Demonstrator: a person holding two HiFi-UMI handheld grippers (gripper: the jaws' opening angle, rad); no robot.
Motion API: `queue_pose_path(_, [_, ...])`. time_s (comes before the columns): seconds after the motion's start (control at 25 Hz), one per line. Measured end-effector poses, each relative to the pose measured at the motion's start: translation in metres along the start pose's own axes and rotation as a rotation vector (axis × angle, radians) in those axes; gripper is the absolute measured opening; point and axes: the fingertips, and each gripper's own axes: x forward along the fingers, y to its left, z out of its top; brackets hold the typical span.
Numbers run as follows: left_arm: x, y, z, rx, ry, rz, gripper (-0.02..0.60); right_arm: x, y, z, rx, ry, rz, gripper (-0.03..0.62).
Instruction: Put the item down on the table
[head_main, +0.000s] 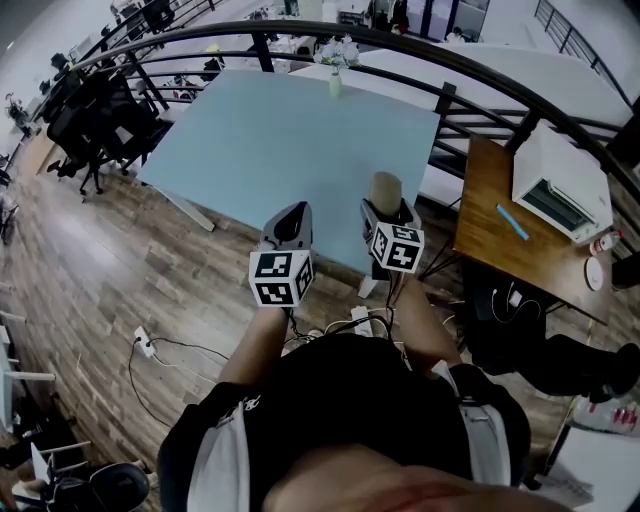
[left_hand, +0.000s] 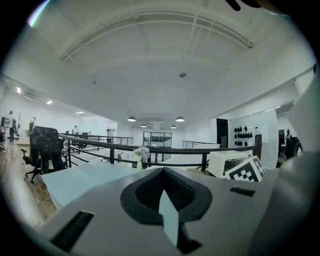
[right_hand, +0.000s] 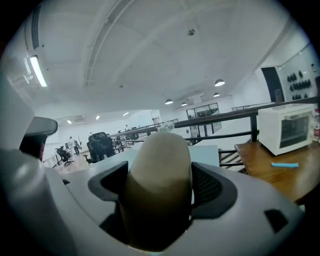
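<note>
In the head view my right gripper (head_main: 388, 207) is shut on a beige, round-ended item (head_main: 385, 187) that stands upright between its jaws, over the near edge of the pale blue table (head_main: 290, 140). The right gripper view has the item (right_hand: 157, 200) filling the gap of the right gripper (right_hand: 160, 172), with dark pads (right_hand: 212, 187) on both sides. My left gripper (head_main: 290, 222) hangs beside it to the left, level with it, at the table's near edge. In its own view the left gripper (left_hand: 165, 195) is shut with nothing held, above the table (left_hand: 75, 182).
A small vase of flowers (head_main: 336, 62) stands at the table's far edge. A black railing (head_main: 480, 75) curves behind. At the right is a wooden side table (head_main: 500, 250) with a white oven (head_main: 560, 185) and a blue pen (head_main: 512, 222). Office chairs (head_main: 95, 120) at left; cables (head_main: 150, 345) on the floor.
</note>
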Motion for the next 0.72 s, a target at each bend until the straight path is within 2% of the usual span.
queue_pose_path(0.72, [0.003, 0.038, -0.013, -0.028, 0.032, 0.040, 0.008, 0.063, -0.021, -0.119, -0.001, 0.278, -0.068, 0.399])
